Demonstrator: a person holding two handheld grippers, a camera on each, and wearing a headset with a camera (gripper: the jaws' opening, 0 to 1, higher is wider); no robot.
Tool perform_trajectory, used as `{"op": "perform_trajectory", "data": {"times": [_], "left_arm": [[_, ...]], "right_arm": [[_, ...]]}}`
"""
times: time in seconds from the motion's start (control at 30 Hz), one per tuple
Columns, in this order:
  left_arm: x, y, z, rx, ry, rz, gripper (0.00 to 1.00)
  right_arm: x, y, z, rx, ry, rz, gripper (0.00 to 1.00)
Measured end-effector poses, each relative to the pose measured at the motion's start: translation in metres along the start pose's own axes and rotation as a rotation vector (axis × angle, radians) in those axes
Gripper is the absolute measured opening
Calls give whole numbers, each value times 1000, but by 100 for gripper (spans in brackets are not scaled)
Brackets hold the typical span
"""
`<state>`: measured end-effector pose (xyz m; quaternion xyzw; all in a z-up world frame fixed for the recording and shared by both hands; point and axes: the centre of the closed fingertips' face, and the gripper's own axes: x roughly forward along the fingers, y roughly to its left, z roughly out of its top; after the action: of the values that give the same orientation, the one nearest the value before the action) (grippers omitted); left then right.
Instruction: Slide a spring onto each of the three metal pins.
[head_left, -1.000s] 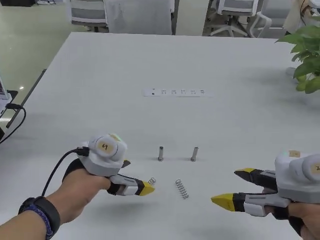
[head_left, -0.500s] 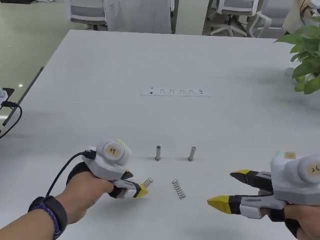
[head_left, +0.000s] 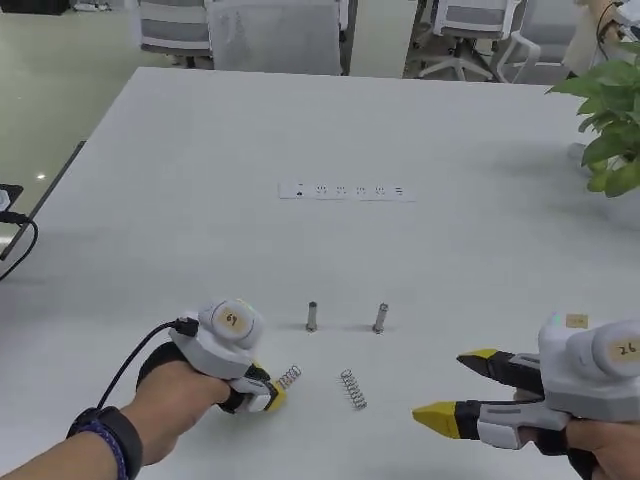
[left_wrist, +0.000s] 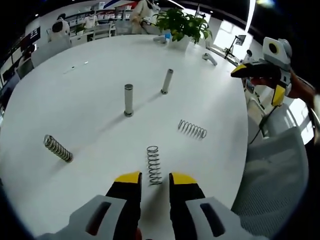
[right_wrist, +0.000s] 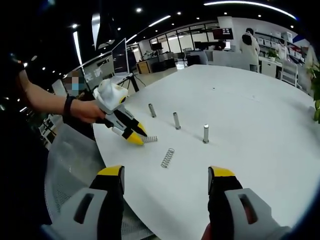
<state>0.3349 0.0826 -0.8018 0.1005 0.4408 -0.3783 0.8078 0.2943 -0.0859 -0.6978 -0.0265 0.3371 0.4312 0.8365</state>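
Head view takes in a broad white table (head_left: 200, 200), its left edge slanting down the picture and its far edge lined with office chairs (head_left: 170, 20). A power strip (head_left: 340, 189) lies mid-table, a plant (head_left: 610, 120) leans in at the right, and bare tabletop lies open between the strip and the work. In the right gripper view the table's near edge curves just beneath that gripper's jaws. Compared with a second ago, once the camera's own drift is set aside, the left gripper (left_wrist: 155, 178) has drawn back toward the person. The right gripper (head_left: 453, 384) has kept its place, well apart from the parts, jaws spread wide and empty. The left jaws stand nearly together with a narrow gap. The near spring (left_wrist: 154, 164) lies flat with one end in that gap, and I cannot tell whether it is gripped; it shows more of its length than before. Three pins stand in a row: the first bare pin (head_left: 312, 316), the second bare pin (head_left: 380, 318), and the coiled pin (left_wrist: 58, 148), upright with a spring wound around it. There are three springs: that one, the near spring, and the loose spring (head_left: 351, 388), lying flat between the grippers, just in front of the bare pins.
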Motion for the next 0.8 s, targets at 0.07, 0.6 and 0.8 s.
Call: {"op": "perform_trajectory", "data": {"times": [0.07,0.6,0.8], "left_arm": [[2,0,-2,2,8,0,14],[6,2,-4,17,38,32,2],[-4,3,-7,1,27,42,2]], "right_arm": [[0,0,0,1,1,3,67],[9,0,2,-12,18,46,66],[17,5,6,-18,19,79,66]]}}
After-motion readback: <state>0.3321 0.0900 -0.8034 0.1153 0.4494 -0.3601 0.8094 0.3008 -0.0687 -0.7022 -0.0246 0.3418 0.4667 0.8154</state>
